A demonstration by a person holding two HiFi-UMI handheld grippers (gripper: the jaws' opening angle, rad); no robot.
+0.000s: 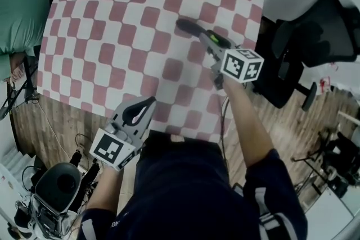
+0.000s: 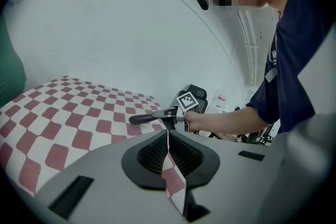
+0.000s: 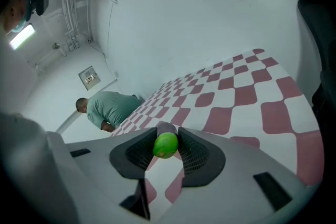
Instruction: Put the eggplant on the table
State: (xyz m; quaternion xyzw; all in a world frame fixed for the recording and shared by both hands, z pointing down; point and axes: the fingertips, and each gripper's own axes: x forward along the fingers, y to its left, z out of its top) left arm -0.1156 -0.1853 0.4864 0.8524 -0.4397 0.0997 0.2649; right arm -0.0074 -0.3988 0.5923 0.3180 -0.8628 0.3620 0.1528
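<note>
The eggplant (image 1: 188, 27), dark purple with a green cap, hangs over the right part of the red-and-white checked table (image 1: 112, 19). My right gripper (image 1: 211, 39) is shut on its green end. In the right gripper view the green cap (image 3: 166, 145) sits pinched between the two pads, and the purple body points away over the cloth (image 3: 236, 97). My left gripper (image 1: 147, 103) is at the table's near edge, shut and holding nothing. In the left gripper view its jaws (image 2: 168, 134) meet at the tips, and beyond them the eggplant (image 2: 142, 118) shows above the table (image 2: 52, 123).
A person in a green shirt (image 1: 19, 14) bends at the table's left side, also in the right gripper view (image 3: 110, 107). A black office chair (image 1: 315, 42) stands to the right of the table. Equipment and cables (image 1: 56, 188) lie on the wooden floor at lower left.
</note>
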